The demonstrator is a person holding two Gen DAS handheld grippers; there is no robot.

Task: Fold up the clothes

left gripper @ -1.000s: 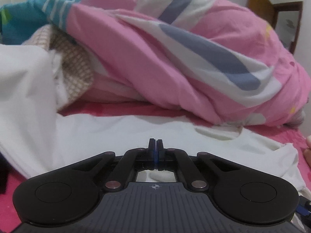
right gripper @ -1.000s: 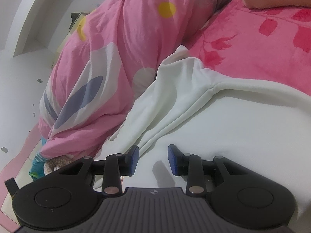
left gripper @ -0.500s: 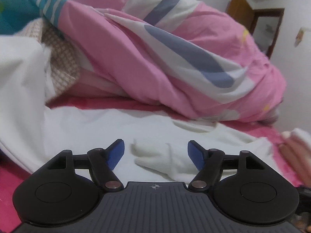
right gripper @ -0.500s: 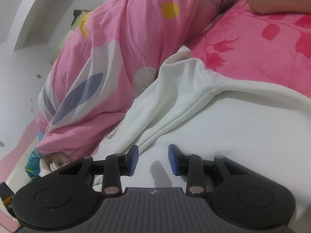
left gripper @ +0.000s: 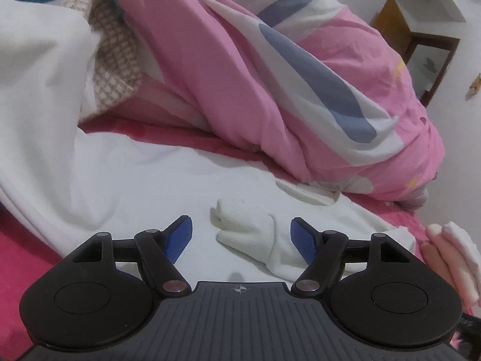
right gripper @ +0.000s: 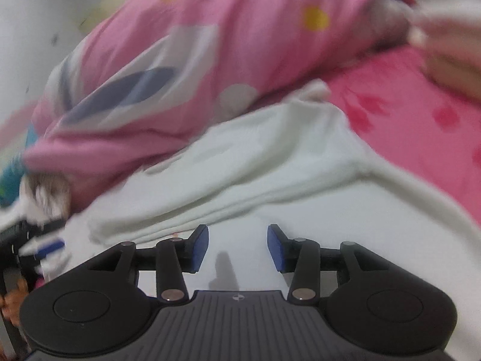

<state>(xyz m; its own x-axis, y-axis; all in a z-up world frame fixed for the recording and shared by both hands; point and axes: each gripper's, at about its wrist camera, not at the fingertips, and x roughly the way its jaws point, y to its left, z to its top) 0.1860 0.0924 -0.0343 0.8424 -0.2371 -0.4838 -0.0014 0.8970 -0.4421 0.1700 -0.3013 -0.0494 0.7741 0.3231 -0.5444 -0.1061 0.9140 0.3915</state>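
Barely begun: white garment (left gripper: 156, 180) lay rumpled, unfolded (cuff (left gripper: 249, 234) unpinched). Left gripper (left gripper: 242, 237) spread wide; right gripper (right gripper: 237, 246) opening, nothing between.

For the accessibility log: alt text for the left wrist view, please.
The left gripper hangs open over a white garment spread on a pink bed sheet, a bunched white cuff lying between its blue pads. A pink patterned duvet is heaped behind.
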